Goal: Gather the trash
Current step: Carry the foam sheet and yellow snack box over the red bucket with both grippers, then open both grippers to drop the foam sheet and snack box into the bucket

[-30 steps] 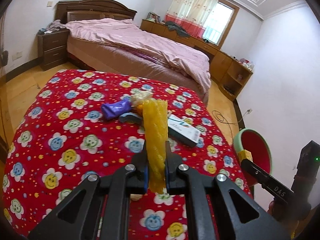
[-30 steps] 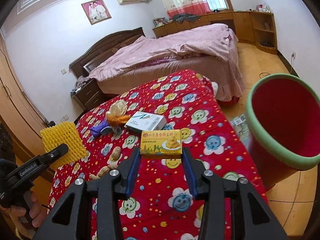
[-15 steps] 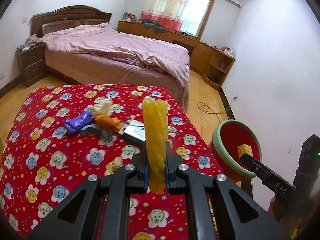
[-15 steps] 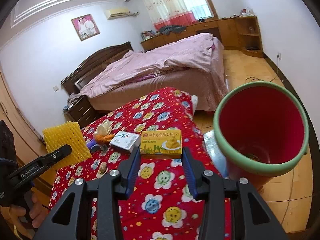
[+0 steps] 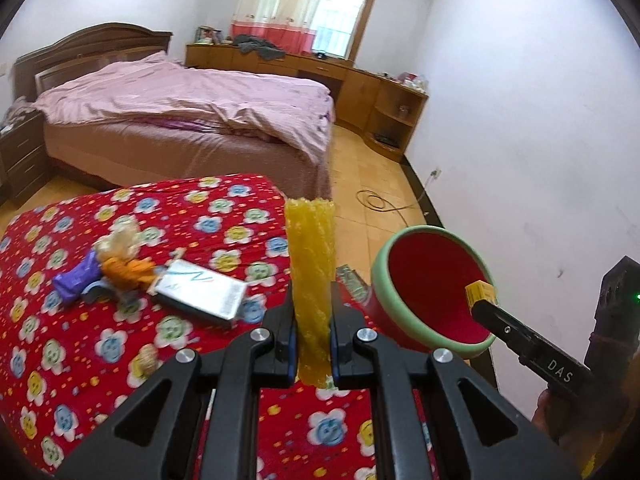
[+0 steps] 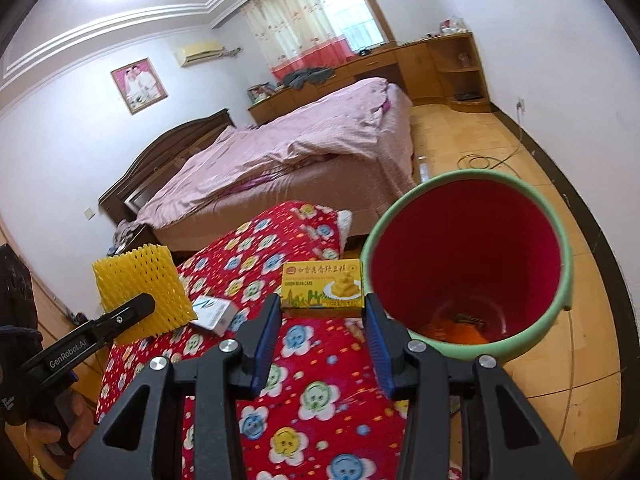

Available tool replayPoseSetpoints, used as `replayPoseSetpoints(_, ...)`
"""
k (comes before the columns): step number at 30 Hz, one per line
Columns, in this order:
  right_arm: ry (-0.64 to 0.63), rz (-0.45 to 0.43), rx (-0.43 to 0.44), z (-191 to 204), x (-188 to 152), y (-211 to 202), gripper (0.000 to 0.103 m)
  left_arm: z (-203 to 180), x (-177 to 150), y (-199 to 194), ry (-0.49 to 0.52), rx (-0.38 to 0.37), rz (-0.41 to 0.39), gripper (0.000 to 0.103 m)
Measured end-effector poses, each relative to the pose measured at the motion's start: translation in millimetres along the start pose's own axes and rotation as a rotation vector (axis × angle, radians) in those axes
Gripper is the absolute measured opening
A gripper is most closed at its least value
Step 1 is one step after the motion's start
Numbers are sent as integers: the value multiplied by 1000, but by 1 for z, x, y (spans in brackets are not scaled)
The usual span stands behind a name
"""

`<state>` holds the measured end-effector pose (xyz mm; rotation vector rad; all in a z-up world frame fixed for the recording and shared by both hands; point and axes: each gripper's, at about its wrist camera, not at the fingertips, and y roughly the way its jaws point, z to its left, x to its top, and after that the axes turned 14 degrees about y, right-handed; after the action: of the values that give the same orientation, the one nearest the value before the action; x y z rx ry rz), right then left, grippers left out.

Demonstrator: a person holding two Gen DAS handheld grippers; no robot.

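Beyond the table's [image 6: 320, 396] right edge, red bin [image 6: 556, 240] stands on bare floor. Left gripper [image 5: 311, 320] clamps yellow foam net [image 5: 310, 264]; right gripper [image 6: 320, 312] grips yellow box [image 6: 322, 286] beside the bin's rim.

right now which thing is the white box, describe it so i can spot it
Look at the red flowered tabletop. A litter heap lies on it, purple wrapper leftmost. The white box lies flat at the heap's right end, the only white thing there, with a green zigzag on top.

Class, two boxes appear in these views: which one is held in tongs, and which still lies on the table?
The yellow green bean cake box is clamped in the right tongs. The white box lies on the floral tablecloth, untouched.
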<state>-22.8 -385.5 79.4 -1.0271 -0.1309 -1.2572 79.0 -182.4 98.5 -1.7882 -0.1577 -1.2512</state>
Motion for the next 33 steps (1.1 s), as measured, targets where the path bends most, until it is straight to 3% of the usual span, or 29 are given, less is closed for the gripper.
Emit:
replayPoseSetpoints(16, 117, -75, -70, -60, 38, -2, 45, -66, 33, 56, 128, -126, 16, 11)
replayPoseSetpoints(33, 204, -40, -143, -132, 74, 26, 46, -128, 34, 153, 206, -200, 156, 12)
